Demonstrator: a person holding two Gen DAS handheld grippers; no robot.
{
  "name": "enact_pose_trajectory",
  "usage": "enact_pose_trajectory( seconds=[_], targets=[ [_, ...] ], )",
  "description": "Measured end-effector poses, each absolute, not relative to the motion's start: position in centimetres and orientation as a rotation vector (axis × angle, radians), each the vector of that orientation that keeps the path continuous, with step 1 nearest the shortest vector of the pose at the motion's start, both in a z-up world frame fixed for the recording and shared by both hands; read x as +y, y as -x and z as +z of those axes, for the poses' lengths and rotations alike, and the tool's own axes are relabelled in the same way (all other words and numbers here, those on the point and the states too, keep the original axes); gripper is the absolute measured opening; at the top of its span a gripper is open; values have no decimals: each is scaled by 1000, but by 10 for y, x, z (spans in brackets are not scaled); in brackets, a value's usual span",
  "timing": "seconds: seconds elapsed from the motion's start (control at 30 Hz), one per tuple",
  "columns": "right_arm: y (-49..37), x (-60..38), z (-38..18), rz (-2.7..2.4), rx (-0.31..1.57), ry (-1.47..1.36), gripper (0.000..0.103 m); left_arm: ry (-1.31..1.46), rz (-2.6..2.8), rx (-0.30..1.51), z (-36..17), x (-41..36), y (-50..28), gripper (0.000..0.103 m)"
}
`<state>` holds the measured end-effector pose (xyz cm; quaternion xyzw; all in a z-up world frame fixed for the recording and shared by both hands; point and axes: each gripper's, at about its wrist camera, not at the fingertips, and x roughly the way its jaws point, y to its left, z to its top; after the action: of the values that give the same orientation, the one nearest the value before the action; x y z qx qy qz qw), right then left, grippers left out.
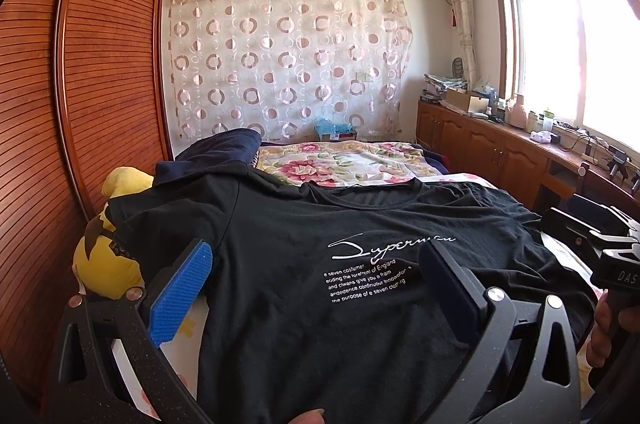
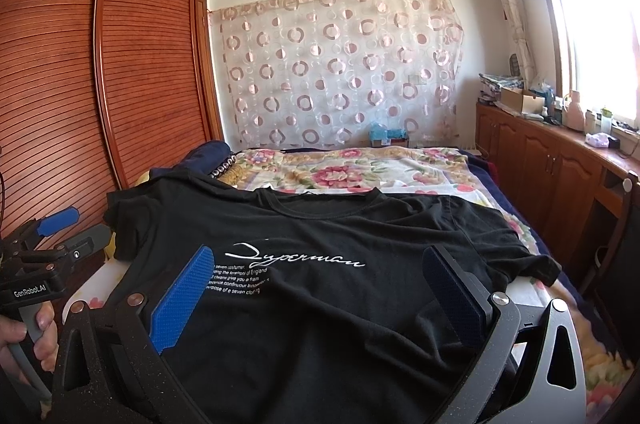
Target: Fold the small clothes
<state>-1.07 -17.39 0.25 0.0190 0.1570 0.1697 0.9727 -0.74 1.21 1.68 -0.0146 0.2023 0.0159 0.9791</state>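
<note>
A black T-shirt (image 1: 320,304) with white "Superman" lettering lies face up and spread flat on the bed, collar toward the far wall. It also fills the middle of the right wrist view (image 2: 340,296). My left gripper (image 1: 316,280) stands open wide above the shirt's lower left part, with nothing between its blue pads. My right gripper (image 2: 320,288) hovers open over the lower middle of the shirt, also with nothing between its pads. In the right wrist view, the left gripper (image 2: 86,224) shows at the left edge, held in a hand (image 2: 28,340).
A yellow plush toy (image 1: 108,260) lies partly under the shirt's left sleeve. A floral bedspread (image 2: 360,168) covers the far half of the bed. A slatted wooden wardrobe (image 2: 80,84) runs along the left. Wooden cabinets (image 2: 552,160) with clutter line the right under the window.
</note>
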Motion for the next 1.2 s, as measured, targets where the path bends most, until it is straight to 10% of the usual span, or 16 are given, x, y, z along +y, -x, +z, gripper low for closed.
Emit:
enact_pose_trajectory(
  seconds=[1.2],
  targets=[
    [12,-174,1,352,314,-39,103,20,35,400,18,11,10,103]
  ],
)
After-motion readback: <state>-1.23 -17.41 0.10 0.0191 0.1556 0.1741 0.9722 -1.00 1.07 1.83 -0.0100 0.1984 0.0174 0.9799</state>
